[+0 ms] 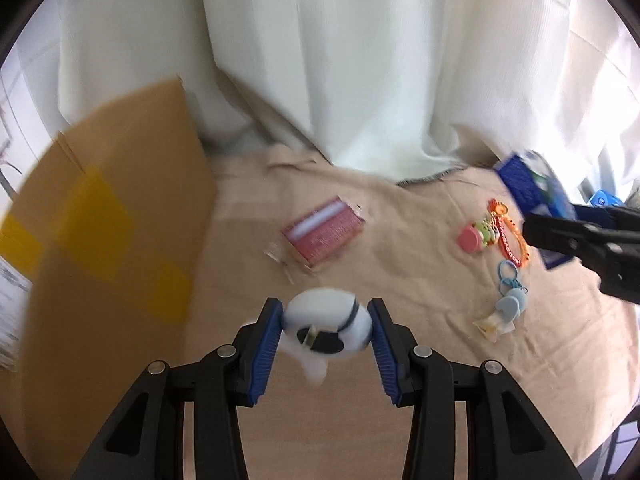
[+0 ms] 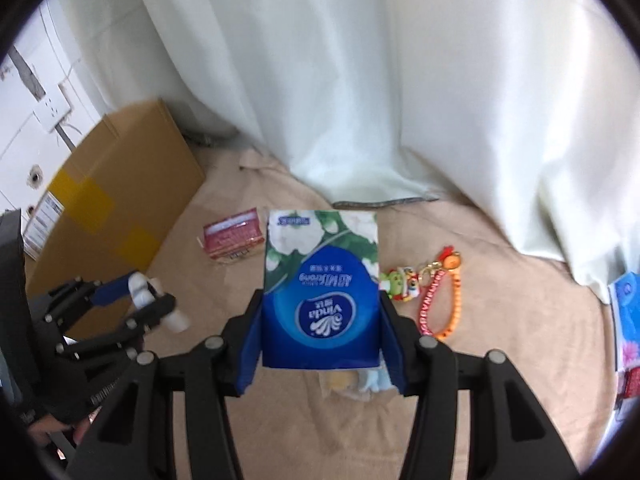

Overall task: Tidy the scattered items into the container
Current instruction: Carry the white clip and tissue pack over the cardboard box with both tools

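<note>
Tidying looked midway: the left gripper [image 1: 326, 330] clamped a small white plush toy [image 1: 328, 320] beside the brown cardboard box [image 1: 112, 216], the right gripper [image 2: 320, 328] pinched a blue tissue pack [image 2: 320, 288], while a red packet [image 1: 324, 234], orange beaded keychain [image 1: 508, 236] and pale blue charm [image 1: 508, 304] lay on the beige cloth [image 1: 400, 280].

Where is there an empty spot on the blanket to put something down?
Bare beige cloth lies near the cardboard box, in front of the red packet. The right is crowded: lion keychain, beaded strap, blue keyring charm.
</note>
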Tool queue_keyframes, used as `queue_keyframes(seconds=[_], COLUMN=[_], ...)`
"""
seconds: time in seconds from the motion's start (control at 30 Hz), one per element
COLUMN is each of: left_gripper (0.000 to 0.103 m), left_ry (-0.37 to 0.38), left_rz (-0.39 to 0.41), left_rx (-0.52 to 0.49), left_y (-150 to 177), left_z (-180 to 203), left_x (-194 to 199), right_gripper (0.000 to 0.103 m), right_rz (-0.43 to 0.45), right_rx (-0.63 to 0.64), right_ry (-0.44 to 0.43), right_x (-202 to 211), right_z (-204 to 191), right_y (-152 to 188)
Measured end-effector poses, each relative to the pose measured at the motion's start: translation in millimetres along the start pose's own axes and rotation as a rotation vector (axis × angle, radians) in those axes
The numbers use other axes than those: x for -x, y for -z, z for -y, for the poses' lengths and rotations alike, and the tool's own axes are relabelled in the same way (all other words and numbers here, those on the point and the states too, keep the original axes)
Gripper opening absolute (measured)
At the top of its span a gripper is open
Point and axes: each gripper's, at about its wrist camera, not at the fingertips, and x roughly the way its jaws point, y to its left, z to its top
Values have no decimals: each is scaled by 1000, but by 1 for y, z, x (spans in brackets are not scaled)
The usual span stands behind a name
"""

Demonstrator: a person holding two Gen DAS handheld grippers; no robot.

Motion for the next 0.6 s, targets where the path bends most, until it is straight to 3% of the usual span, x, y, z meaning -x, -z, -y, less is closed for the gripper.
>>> queue_keyframes(seconds=[0.3, 0.6], left_gripper=[45, 45], left_ry=[-5, -74], left_rz=[4, 94], left_rx=[102, 184], left_y=[-40, -76], left_z=[-34, -95], left_x=[57, 100], right_gripper=[56, 56], right_rz=[93, 197], right_rx=[-7, 127], right_ry=[-34, -124], right_x=[50, 65], right_z=[-17, -73], right_y=[-9, -64])
